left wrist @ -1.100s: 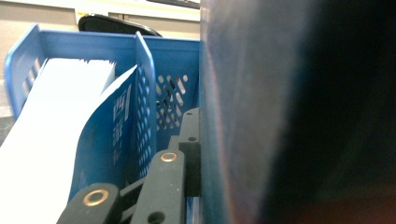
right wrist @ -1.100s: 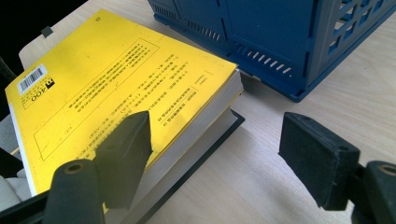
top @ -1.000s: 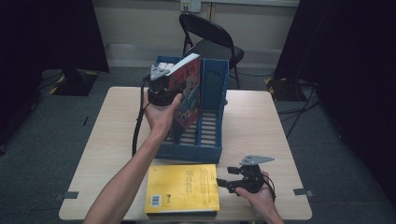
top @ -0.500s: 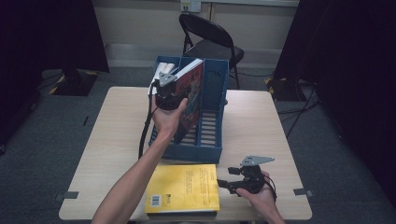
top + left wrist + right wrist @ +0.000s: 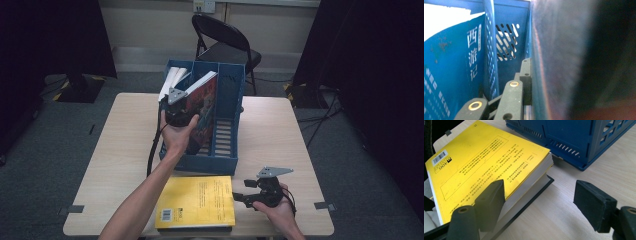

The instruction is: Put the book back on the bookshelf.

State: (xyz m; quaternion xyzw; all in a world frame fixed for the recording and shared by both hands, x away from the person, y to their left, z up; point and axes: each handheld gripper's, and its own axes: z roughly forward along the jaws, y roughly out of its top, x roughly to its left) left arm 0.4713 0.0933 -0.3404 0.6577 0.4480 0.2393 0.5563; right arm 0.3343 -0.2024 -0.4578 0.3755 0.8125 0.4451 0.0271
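The table (image 5: 280,135) is pale wood, with a black folding chair (image 5: 225,42) beyond its far edge; on the table stands a blue rack (image 5: 225,125) of upright slots, and its leftmost slot holds a white-paged book (image 5: 172,80) whose blue cover shows in the left gripper view; the middle slot takes a red book (image 5: 202,107), which stands tilted with its upper part above the rack's rim and its lower part down between the dividers; near the front edge of the table, just before the rack, lies a yellow book (image 5: 197,202), flat, on top of a darker, thinner one whose edge peeps out beneath it in the right gripper view; the left gripper (image 5: 175,107) is clamped on the red book at its near edge, the jaws drawn close on the cover, a black cable hanging from it down past the rack's front; the right gripper (image 5: 539,197) rests low on the table at the yellow book's right side, its jaws standing wide apart and holding nothing, one pad (image 5: 490,200) over the book's corner, the other above bare wood.
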